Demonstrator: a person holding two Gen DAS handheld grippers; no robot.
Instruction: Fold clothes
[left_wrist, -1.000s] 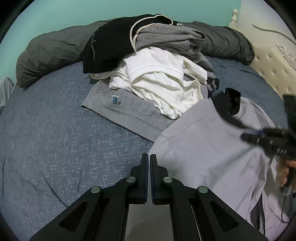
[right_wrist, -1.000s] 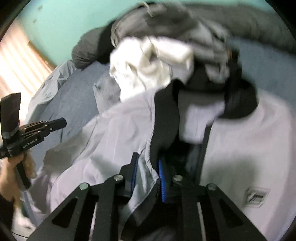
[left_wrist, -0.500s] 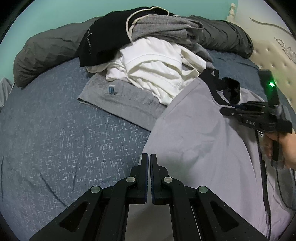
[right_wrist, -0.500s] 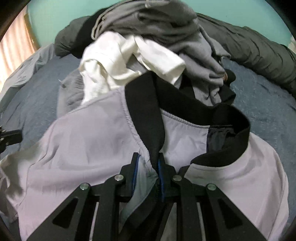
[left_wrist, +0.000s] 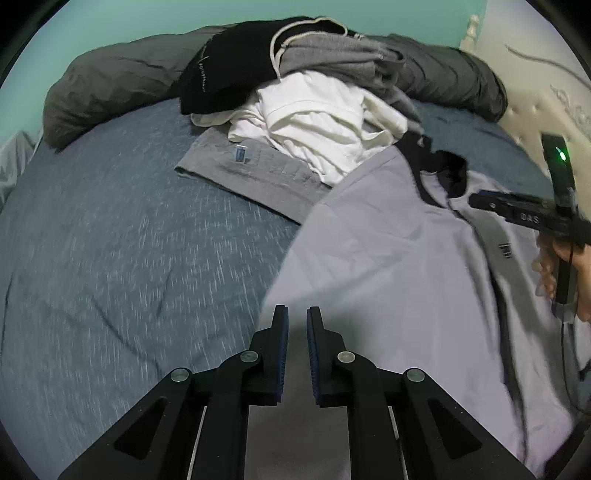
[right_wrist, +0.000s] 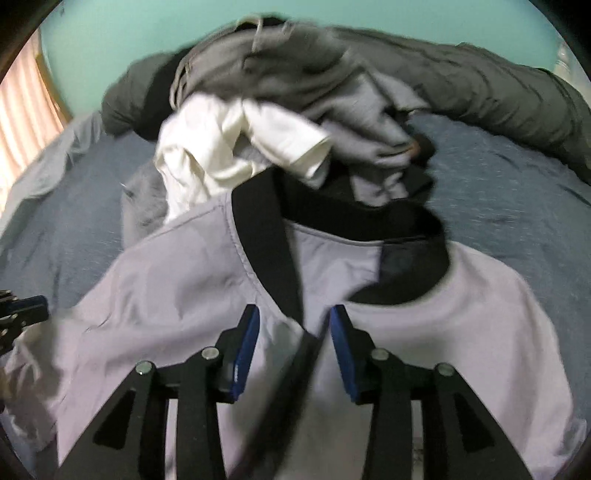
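Observation:
A light lilac jacket (left_wrist: 388, 258) with a black collar (right_wrist: 369, 221) lies spread on the blue bed. My left gripper (left_wrist: 297, 314) is slightly open and empty, over the jacket's left edge. My right gripper (right_wrist: 293, 317) is open, its fingers either side of the jacket's black front placket just below the collar; it also shows at the right of the left wrist view (left_wrist: 517, 210). Behind the jacket is a pile of clothes: a white garment (left_wrist: 321, 118), a grey one (left_wrist: 340, 59) and a black one (left_wrist: 229, 74).
A flat grey garment (left_wrist: 251, 170) lies under the pile. A dark grey duvet (left_wrist: 110, 92) runs along the far side by the teal wall. A cream tufted headboard (left_wrist: 546, 110) is on the right. Blue bedsheet (left_wrist: 110, 258) lies to the left.
My right gripper has opened and let go of the jacket's front edge near the collar. My left gripper has opened a little. The jacket now lies flatter on the bed.

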